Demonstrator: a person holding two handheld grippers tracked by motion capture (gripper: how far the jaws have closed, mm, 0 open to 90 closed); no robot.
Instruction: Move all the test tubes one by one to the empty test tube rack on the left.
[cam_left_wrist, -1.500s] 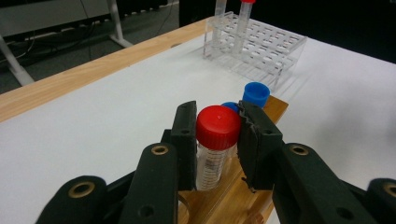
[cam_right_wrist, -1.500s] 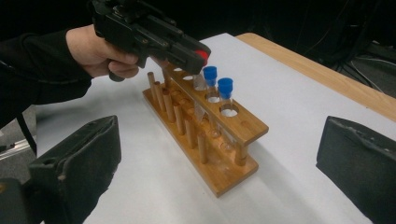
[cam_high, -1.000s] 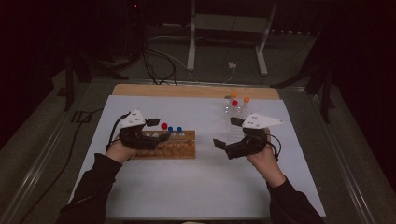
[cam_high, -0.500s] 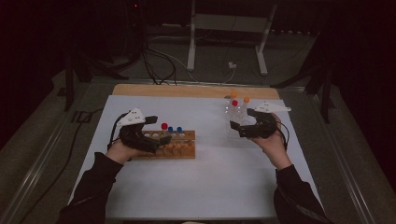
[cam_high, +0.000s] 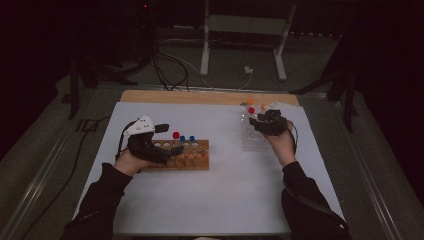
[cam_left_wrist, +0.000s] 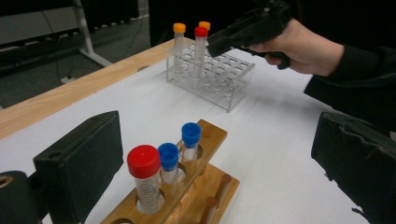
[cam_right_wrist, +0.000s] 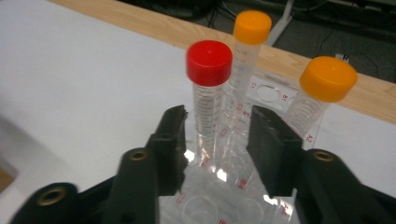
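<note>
A wooden rack (cam_high: 192, 159) holds a red-capped tube (cam_left_wrist: 144, 161) and two blue-capped tubes (cam_left_wrist: 168, 156). My left gripper (cam_high: 167, 141) stands open over the rack's near end, its jaws wide on either side of those tubes in the left gripper view. A clear plastic rack (cam_high: 254, 138) at the back right holds a red-capped tube (cam_right_wrist: 208, 63) and two orange-capped tubes (cam_right_wrist: 328, 78). My right gripper (cam_right_wrist: 217, 128) is open with a jaw on each side of that red-capped tube's body, a small gap showing on both sides.
A white mat (cam_high: 225, 200) covers the table, with a bare wooden strip (cam_high: 200, 96) along the far edge. Cables and a metal stand (cam_high: 240, 30) lie on the dark floor beyond. The mat between the two racks and in front of them is open space.
The right hand has carried its gripper forward from the mat's right middle to the clear rack, and its jaws now straddle the red-capped tube. The left gripper has stayed at the wooden rack.
</note>
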